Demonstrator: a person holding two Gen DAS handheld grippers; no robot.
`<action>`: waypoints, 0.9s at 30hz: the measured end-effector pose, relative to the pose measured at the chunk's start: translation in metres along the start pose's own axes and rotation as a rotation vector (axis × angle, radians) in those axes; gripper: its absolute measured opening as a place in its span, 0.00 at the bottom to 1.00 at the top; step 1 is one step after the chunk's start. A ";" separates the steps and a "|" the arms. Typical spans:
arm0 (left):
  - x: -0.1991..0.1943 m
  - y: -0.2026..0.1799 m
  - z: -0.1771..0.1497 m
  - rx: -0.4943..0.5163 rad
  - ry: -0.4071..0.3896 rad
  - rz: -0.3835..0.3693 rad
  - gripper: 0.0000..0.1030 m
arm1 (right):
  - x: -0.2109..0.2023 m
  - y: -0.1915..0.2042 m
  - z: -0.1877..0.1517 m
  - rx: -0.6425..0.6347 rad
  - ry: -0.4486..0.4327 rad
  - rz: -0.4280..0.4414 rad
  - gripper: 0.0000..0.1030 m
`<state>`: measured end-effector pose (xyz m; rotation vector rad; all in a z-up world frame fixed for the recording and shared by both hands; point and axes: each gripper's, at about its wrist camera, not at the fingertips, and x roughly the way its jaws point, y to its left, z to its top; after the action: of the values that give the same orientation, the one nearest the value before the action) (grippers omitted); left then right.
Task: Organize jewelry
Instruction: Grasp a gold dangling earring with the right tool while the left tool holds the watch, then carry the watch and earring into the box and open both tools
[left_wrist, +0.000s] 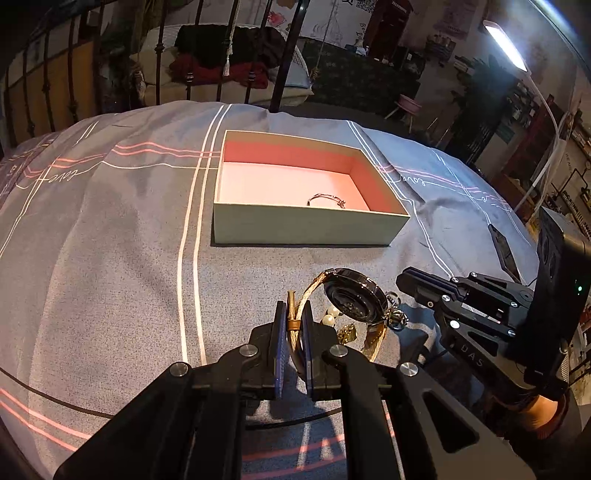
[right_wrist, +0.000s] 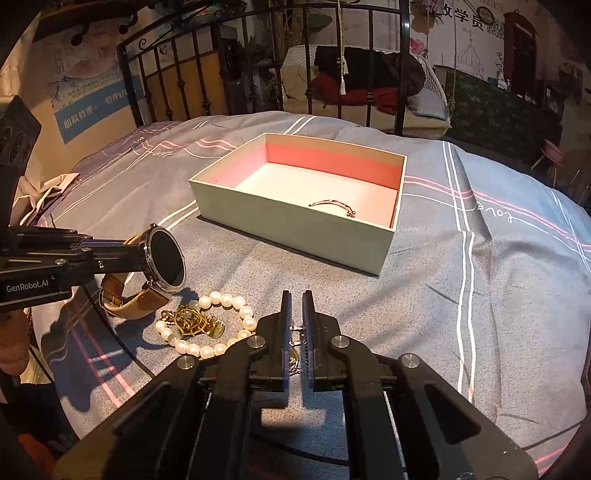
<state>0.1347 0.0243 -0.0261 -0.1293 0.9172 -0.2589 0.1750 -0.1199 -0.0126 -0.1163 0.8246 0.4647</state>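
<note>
An open box with a pink inside stands on the bed; a thin bracelet lies in it, also seen in the right wrist view. My left gripper is shut on the tan strap of a black-faced watch and holds it above the bedspread; the watch shows at the left of the right wrist view. My right gripper is shut on a thin gold chain beside a pearl bracelet and a gold pendant.
The grey bedspread with white and pink stripes covers the bed. A black iron bed frame stands behind the box. A dark phone lies at the right. A lamp shines at the upper right.
</note>
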 end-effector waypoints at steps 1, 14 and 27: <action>-0.001 -0.001 0.001 0.002 -0.004 -0.003 0.07 | 0.000 0.000 -0.001 0.005 0.004 0.004 0.07; 0.000 -0.001 -0.003 0.001 0.007 -0.006 0.07 | 0.011 0.001 -0.011 0.027 0.047 0.028 0.05; 0.000 -0.003 -0.002 0.006 0.007 -0.006 0.07 | -0.006 -0.002 -0.003 0.042 -0.010 0.050 0.04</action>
<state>0.1327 0.0213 -0.0269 -0.1252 0.9235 -0.2679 0.1706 -0.1247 -0.0102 -0.0542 0.8282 0.4940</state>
